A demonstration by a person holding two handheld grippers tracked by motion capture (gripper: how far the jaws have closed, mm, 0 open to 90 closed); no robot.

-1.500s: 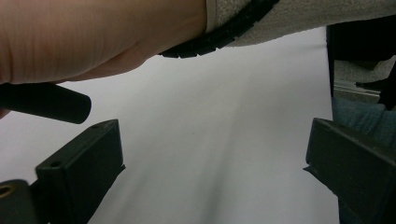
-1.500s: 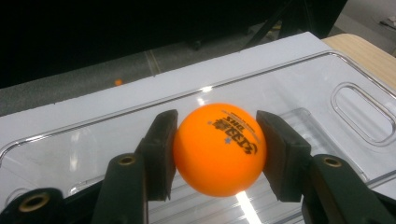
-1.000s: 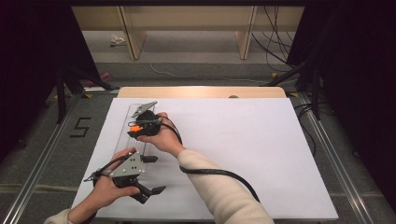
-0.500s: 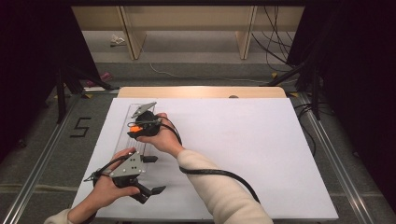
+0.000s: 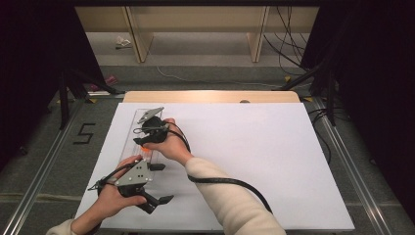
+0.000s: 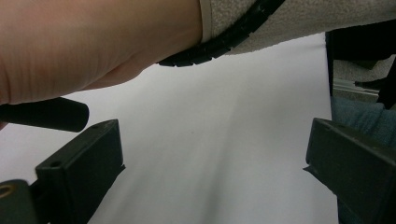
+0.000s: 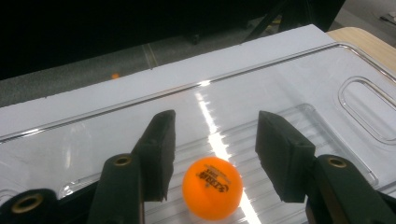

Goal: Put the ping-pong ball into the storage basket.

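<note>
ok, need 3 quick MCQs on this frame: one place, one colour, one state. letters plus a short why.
1. Where does the ball lie?
A. in the clear plastic tray
B. on the bare white sheet
C. on the floor

2. What colour is the ball?
A. white
B. orange
C. green

3. How do the right tongs stand to the ball?
A. clamped on it and lifted
B. pads apart from it, ball between them
C. far off to one side of it

Key:
1 A, the right gripper view shows the ball resting on the tray's ribbed floor.
2 B, it is plain orange with dark print.
3 B, the jaws have just been opening, and a gap shows on each side of the ball.
</note>
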